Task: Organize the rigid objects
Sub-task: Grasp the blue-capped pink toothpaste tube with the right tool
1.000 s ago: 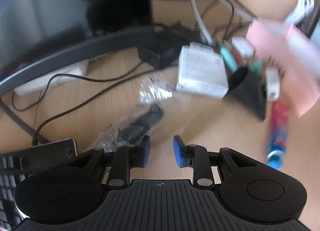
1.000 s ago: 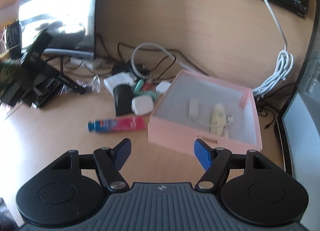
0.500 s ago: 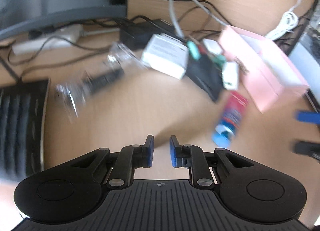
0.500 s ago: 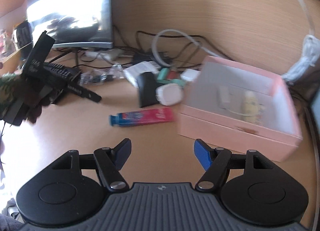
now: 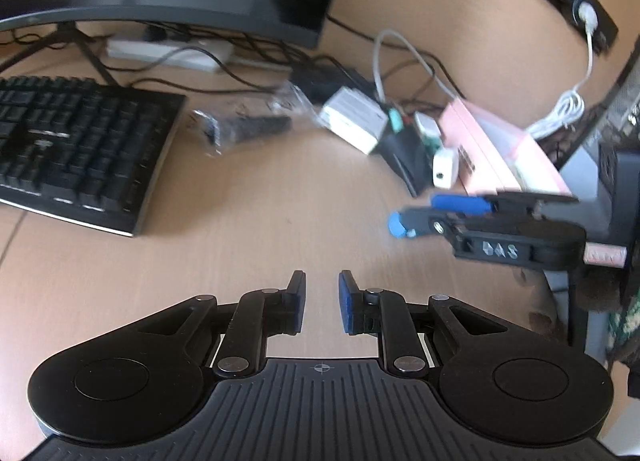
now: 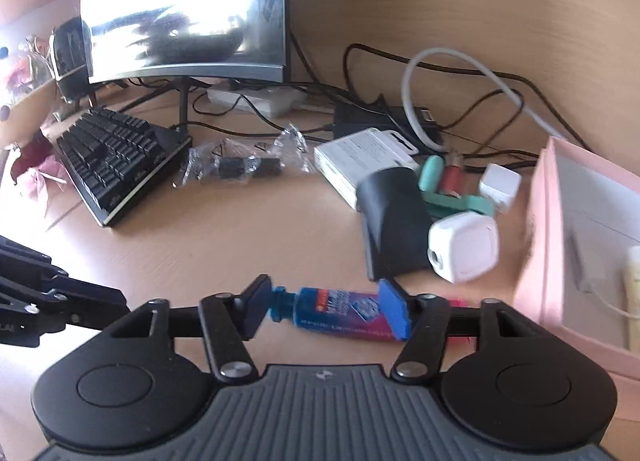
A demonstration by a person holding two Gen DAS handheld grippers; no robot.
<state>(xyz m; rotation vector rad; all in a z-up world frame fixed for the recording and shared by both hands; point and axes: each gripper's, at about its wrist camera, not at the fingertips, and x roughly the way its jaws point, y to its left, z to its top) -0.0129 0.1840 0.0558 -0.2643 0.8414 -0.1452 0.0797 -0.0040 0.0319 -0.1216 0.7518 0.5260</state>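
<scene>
1. The right gripper (image 6: pixel 326 311) is low over the wooden desk (image 6: pixel 248 237), its jaws closing around a blue and pink tube (image 6: pixel 340 313) that lies flat on the desk between them.
2. The tube lies crosswise to the fingers, its blue cap just beside the left pad; whether the pads already press on it cannot be told, and the right pad stands in front of its middle.
3. The tube's pink end points toward a pink box (image 6: pixel 538 245) on the right, which stands open with a pale yellow item and a small white part inside.
4. Just beyond the tube are a black wedge-shaped holder (image 6: pixel 390 229) and a white plug (image 6: pixel 466 247) that leans against it.
5. Behind those are a white carton (image 6: pixel 360 159), a teal piece, a red piece and a small white cube, close together among cables.
6. A clear plastic bag (image 6: pixel 240 165) with a black part inside lies between the carton and a black keyboard (image 6: pixel 116 159).
7. The left gripper (image 5: pixel 322 301) hangs over bare desk well left of the tube, its fingers drawn in to a narrow gap with nothing between them.
8. From the left wrist view, the right gripper (image 5: pixel 416 215) shows beside the pink box (image 5: pixel 500 149).
</scene>
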